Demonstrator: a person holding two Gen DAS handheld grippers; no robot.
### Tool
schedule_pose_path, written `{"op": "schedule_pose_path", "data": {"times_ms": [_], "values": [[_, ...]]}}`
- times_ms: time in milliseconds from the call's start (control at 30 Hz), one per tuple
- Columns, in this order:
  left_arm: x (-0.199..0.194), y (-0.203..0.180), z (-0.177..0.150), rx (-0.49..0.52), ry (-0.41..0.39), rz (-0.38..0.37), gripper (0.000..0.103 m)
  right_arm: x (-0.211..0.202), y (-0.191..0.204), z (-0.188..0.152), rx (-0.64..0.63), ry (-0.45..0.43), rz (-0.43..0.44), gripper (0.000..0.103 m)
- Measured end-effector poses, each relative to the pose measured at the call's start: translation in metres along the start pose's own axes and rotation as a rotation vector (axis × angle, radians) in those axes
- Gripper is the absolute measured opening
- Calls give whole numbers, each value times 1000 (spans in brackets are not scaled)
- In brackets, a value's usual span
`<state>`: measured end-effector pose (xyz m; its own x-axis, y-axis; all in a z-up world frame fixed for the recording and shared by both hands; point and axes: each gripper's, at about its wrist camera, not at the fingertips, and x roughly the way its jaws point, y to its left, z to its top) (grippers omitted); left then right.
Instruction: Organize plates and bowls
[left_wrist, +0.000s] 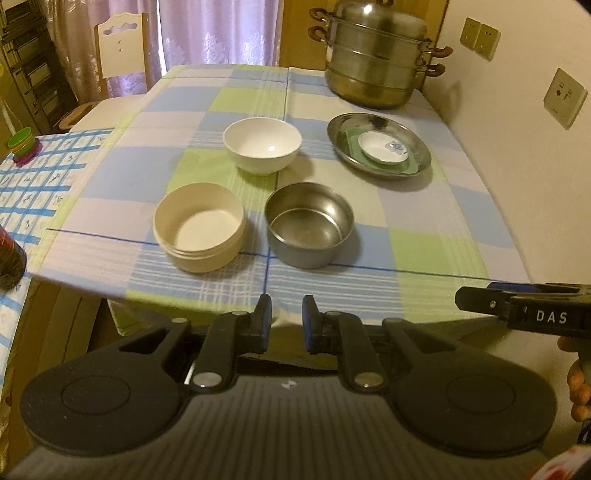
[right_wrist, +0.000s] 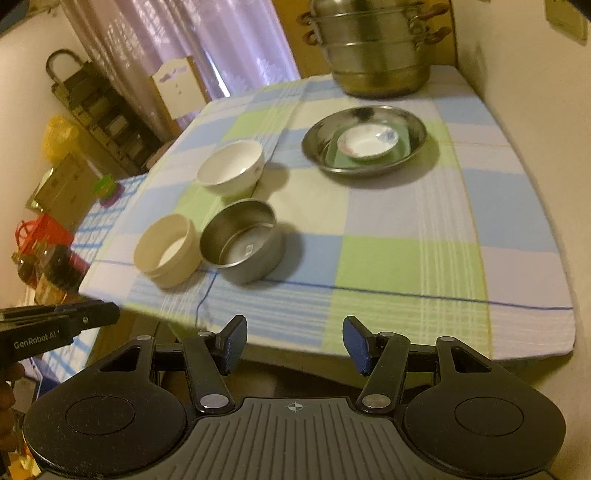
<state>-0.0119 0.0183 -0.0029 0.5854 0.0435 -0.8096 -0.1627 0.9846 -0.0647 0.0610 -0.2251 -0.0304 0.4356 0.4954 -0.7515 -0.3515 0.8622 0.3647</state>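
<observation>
Both grippers hang off the surface's near edge, nothing held. Steel bowl (left_wrist: 309, 224) sits dead ahead of the left gripper (left_wrist: 287, 317), jaws nearly together; right gripper (right_wrist: 294, 341), jaws apart, sees it ahead-left.

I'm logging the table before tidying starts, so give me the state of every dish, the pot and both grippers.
white bowl: upright, empty
beige bowl: upright, empty
steel bowl: upright, empty
steel plate: holds a green dish and a small white saucer
steamer pot: lidded
left gripper: nearly shut, empty
right gripper: open, empty
</observation>
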Motion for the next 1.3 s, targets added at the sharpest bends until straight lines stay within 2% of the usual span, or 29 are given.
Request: {"op": "schedule_pose_path", "data": {"times_ms": [300,1033,1300], "values": [[-2,10,-5,2,16,2,15,8,16,-7,-13,27,20,62],[3,7,-10,-23,37,4,15,14,15,-7,-23,58,23,63],[5,5,-14,-44,31,30,15,20,17,-4,-59,63,46,63]]}}
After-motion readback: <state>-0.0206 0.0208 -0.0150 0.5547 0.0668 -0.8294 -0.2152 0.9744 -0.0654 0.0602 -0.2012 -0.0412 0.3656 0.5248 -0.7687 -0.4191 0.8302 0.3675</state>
